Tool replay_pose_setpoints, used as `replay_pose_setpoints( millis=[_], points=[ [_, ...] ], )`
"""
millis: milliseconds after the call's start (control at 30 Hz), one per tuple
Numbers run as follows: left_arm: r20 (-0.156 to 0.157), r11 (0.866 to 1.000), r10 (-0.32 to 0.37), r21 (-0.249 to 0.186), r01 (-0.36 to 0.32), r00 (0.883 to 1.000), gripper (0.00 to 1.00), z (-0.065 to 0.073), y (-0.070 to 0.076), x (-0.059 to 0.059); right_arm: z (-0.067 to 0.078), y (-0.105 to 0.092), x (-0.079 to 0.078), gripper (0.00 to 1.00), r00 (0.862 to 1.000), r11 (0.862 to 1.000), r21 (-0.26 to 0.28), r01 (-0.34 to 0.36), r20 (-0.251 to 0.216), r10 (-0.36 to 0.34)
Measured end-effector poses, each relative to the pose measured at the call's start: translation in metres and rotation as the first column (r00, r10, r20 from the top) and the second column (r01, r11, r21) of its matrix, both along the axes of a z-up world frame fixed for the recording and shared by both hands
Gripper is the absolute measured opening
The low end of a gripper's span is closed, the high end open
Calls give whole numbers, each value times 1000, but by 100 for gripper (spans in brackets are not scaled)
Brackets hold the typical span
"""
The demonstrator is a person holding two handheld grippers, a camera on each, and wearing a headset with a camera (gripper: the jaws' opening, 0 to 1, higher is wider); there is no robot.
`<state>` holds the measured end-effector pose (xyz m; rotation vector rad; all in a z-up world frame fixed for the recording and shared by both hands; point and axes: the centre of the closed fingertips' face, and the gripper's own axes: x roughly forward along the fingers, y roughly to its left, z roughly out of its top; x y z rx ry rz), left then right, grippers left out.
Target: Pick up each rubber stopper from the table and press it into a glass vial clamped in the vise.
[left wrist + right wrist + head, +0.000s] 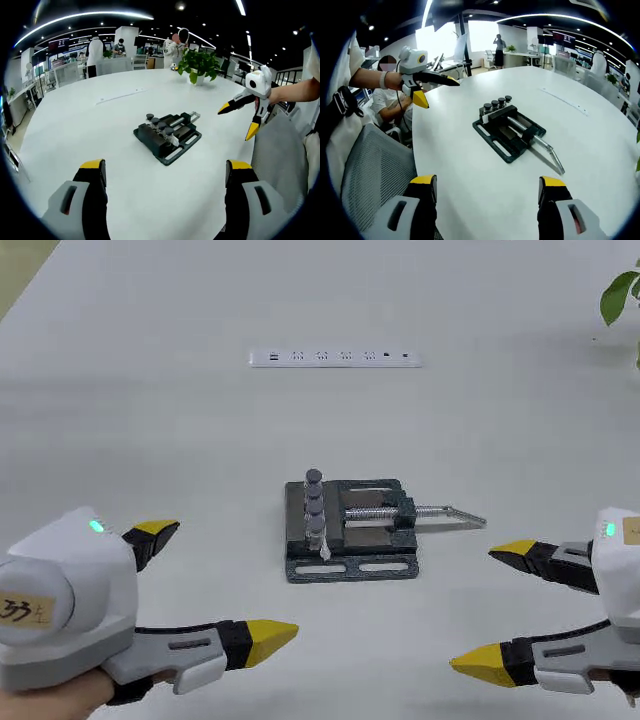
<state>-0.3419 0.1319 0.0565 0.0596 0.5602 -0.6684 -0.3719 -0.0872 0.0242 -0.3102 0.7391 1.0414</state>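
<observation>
Held left gripper [235, 578] and right gripper [472, 609] over near side of table [150, 430], jaws apart, both empty. Vise [352, 558] sat mid-table, well apart from both. Four stoppers [314, 478] sat atop vials [320, 540] clamped in vise. I judged pressing done; next move called for seating check.

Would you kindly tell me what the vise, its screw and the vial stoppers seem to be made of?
The vise looks like cast metal with a matte dark coating and no shine. Its screw is probably bare steel, judging by the bright silvery threads. The stoppers are dull dark grey, likely rubber, though plastic cannot be excluded.
</observation>
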Motion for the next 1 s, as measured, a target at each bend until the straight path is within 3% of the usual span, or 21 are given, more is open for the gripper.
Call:
replay_pose_setpoints(
  millis=[267, 533, 767, 1000],
  points=[
    [-8, 1000, 9, 14, -9, 1000, 99, -2, 3, -9, 9, -3, -2, 99, 998, 997, 39, 60, 22, -61],
    [-16, 1000, 23, 16, -23, 1000, 99, 1, 3, -14, 18, 4, 2, 99, 995, 992, 93, 86, 37, -89],
    [-24, 999, 32, 11, -32, 999, 99, 1, -1, -18, 20, 25, -1, 99, 997, 991, 116, 65, 34, -69],
    [-32, 999, 51, 5, -51, 998, 99, -3, 0, -19, 13, 29, -5, 99, 998, 991, 119, 54, 10, -55]
  ],
)
